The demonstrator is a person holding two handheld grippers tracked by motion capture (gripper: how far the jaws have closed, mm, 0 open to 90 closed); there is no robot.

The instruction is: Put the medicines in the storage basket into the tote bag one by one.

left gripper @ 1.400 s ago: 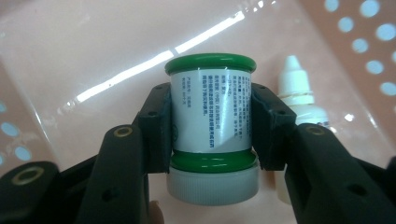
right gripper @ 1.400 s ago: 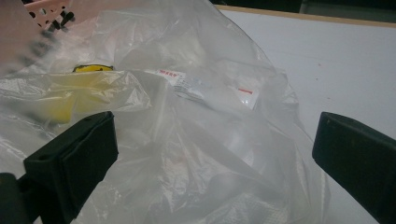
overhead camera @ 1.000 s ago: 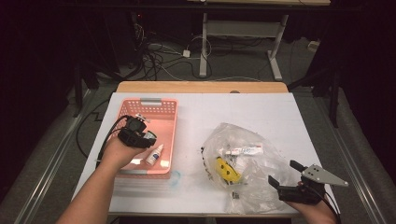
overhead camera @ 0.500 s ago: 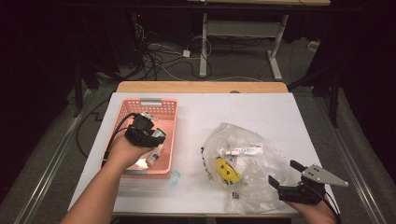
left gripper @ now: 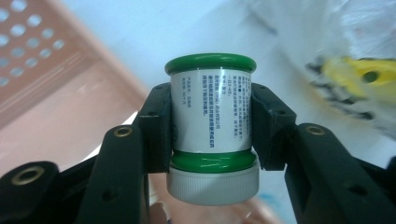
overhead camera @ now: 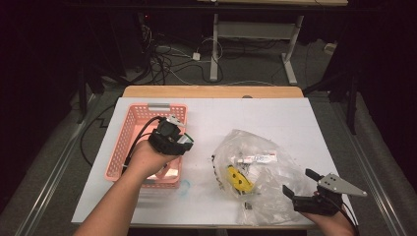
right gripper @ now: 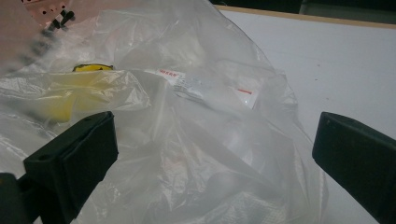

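Clear plastic bag (overhead camera: 260, 172) with yellow item (overhead camera: 237, 178); pink basket (overhead camera: 129, 142) beside.

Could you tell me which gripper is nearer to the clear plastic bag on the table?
Right. The right gripper sits open at the plastic bag's near edge; the left gripper, holding a small bottle, is off to its left by the basket.
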